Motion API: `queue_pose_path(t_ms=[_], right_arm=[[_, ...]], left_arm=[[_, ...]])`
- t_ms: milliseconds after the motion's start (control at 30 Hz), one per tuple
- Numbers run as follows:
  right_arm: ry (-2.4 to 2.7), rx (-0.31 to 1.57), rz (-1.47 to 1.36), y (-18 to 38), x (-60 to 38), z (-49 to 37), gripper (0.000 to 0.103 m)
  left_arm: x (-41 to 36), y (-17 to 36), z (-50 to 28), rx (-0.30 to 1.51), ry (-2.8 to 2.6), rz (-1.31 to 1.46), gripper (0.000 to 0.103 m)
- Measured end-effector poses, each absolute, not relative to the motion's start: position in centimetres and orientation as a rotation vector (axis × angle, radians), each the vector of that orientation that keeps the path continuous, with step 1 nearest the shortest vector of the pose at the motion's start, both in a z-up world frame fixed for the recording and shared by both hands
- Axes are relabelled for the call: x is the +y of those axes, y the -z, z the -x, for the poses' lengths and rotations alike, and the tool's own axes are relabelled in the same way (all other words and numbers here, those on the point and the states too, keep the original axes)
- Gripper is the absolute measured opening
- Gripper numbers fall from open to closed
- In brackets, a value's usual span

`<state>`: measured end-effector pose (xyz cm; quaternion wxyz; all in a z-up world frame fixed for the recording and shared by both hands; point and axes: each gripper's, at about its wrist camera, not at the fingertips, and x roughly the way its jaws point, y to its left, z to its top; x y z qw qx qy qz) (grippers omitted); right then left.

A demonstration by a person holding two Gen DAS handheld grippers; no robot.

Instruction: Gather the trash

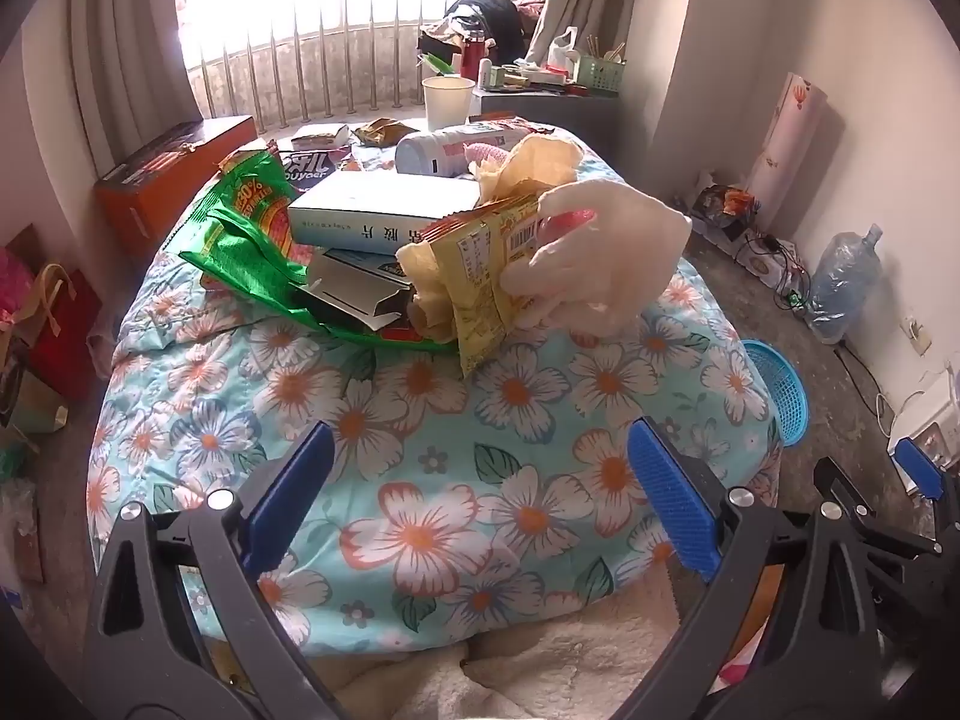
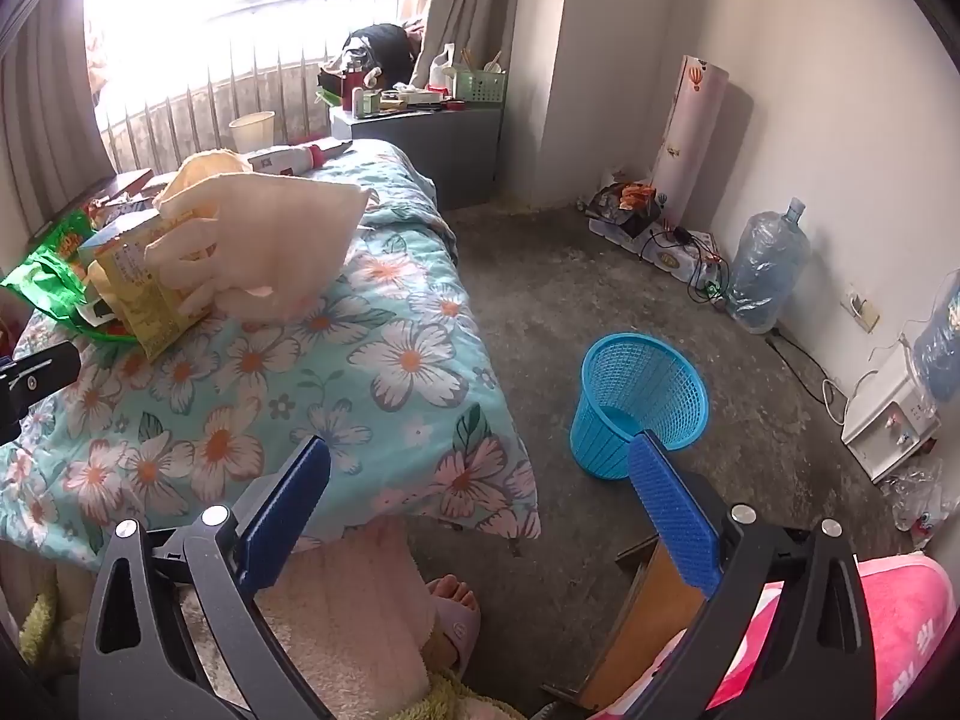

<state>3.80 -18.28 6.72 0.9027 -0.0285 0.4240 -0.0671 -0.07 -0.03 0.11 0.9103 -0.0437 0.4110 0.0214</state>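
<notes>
A pile of trash lies on the floral quilt [image 1: 420,468]: a green snack bag [image 1: 252,228], a white box [image 1: 378,210], a torn carton [image 1: 354,294] and a white bottle [image 1: 456,150]. A hand in a thin clear glove [image 1: 600,252] grips a yellow snack packet [image 1: 486,282] at the pile's near edge. My left gripper [image 1: 480,480] hangs open over the quilt, short of the pile, with nothing between its fingers. My right gripper [image 2: 480,498] is open and empty above the bed's corner. The blue mesh basket [image 2: 639,402] stands on the floor just beyond its right finger.
A paper cup [image 1: 447,102] and more wrappers sit at the bed's far end. A grey cabinet [image 2: 432,138] holds clutter. A big water bottle [image 2: 762,264], cables and a white appliance [image 2: 888,420] line the right wall. A slippered foot [image 2: 456,606] rests below the bed.
</notes>
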Motion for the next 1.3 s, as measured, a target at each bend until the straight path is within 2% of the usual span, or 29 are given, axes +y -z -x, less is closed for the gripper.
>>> queue_pose_path(t_ms=[1300], right_arm=[[0.134,0.876,0.064,-6.99,-18.00,-3.82,0.097]], left_arm=[[0.68,0.19,0.32,0.859,-0.044,0.097,0.094]])
